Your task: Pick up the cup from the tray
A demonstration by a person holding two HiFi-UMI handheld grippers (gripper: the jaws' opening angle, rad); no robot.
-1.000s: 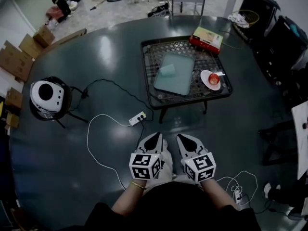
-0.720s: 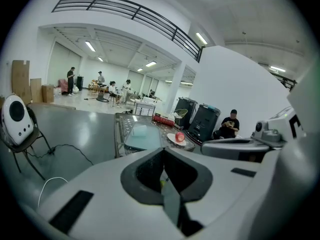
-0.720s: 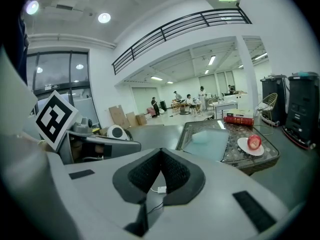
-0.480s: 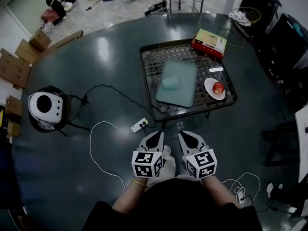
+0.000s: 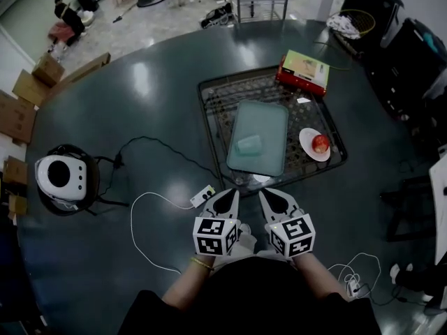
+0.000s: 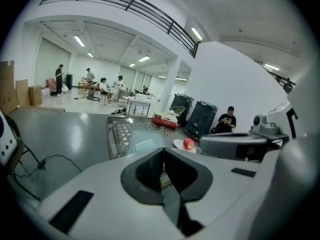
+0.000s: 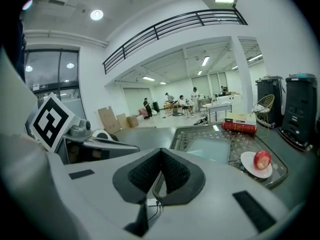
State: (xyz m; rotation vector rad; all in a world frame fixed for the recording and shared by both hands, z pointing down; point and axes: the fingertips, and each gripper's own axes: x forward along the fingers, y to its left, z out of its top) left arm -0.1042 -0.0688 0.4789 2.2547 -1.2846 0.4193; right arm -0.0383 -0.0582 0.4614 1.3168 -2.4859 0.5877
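A pale green translucent cup [image 5: 249, 145] lies on a pale green tray [image 5: 260, 117], which rests on a low black mesh table [image 5: 216, 107]. My left gripper [image 5: 230, 195] and right gripper [image 5: 267, 195] are side by side just short of the table's near edge. Both are shut and hold nothing. In the left gripper view, the cup [image 6: 143, 145] and the tray [image 6: 152, 134] show just beyond the closed left gripper [image 6: 162, 151]. In the right gripper view, the tray [image 7: 210, 148] lies ahead of the closed right gripper [image 7: 161, 151], a little to the right, and the cup is hard to make out.
A white plate [image 5: 309, 149] with a red apple [image 5: 320, 143] and a red-edged box [image 5: 302, 72] share the mesh table. On the dark floor at left lie a white round appliance [image 5: 61, 179], its cable and a power strip [image 5: 202, 195]. Black cabinets [image 5: 401, 54] stand at right.
Both grippers have moved forward together toward the mesh table, which now lies closer in the head view. Their jaws stayed shut.
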